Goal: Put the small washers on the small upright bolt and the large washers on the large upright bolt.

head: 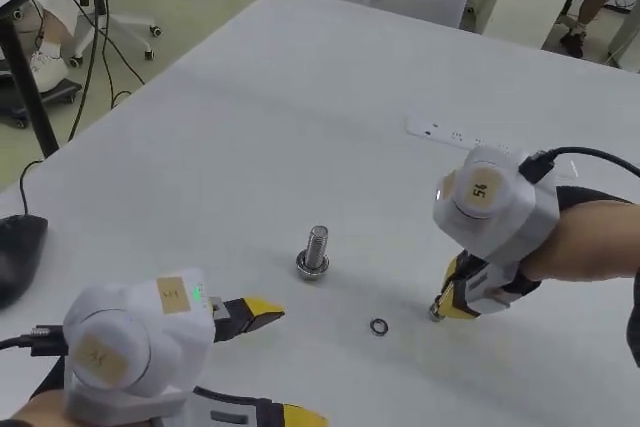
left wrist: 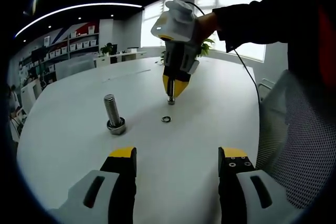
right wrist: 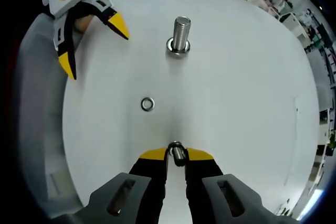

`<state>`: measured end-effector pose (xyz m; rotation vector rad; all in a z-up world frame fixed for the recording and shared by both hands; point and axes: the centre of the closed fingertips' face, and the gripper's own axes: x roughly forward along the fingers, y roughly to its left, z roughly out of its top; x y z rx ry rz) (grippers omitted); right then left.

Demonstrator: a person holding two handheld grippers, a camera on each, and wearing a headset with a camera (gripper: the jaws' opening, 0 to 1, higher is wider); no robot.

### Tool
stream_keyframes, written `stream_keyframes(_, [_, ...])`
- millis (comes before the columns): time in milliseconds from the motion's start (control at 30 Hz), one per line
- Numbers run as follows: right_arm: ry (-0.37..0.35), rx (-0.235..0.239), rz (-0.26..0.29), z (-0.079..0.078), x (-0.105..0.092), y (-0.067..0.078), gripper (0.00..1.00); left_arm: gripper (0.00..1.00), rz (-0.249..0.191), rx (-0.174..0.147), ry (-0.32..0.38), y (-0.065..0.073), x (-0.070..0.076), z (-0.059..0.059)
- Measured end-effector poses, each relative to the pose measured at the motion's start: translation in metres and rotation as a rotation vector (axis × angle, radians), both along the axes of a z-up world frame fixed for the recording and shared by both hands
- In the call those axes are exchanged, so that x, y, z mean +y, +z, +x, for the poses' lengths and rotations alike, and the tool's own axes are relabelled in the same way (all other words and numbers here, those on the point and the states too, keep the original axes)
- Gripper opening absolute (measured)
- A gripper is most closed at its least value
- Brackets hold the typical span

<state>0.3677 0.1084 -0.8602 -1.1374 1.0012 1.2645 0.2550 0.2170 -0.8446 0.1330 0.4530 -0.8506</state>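
The large bolt (head: 314,250) (left wrist: 112,112) (right wrist: 179,34) stands upright mid-table with a washer round its base. A small washer (head: 378,326) (left wrist: 166,119) (right wrist: 147,104) lies flat on the white table between the bolt and my right gripper (head: 446,305) (right wrist: 177,156). That gripper points down at the table, shut on the small bolt (right wrist: 177,152) (left wrist: 170,98), whose lower end is at the tabletop. My left gripper (head: 293,365) (left wrist: 177,157) hovers open at the near left, with nothing between its yellow fingertips (left wrist: 124,153).
A white power strip (head: 452,134) lies beyond the right gripper. A black mouse (head: 15,250) sits at the table's left edge (head: 150,77). Cables and office chairs stand past that edge.
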Motion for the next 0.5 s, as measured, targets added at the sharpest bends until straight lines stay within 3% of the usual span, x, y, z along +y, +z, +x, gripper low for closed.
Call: stream_keyframes(500, [-0.007,0.008,0.006,0.0009,0.0023,-0.007,0.14,0.62,0.001,0.003,0.005,-0.0003,0.0011,0.0023])
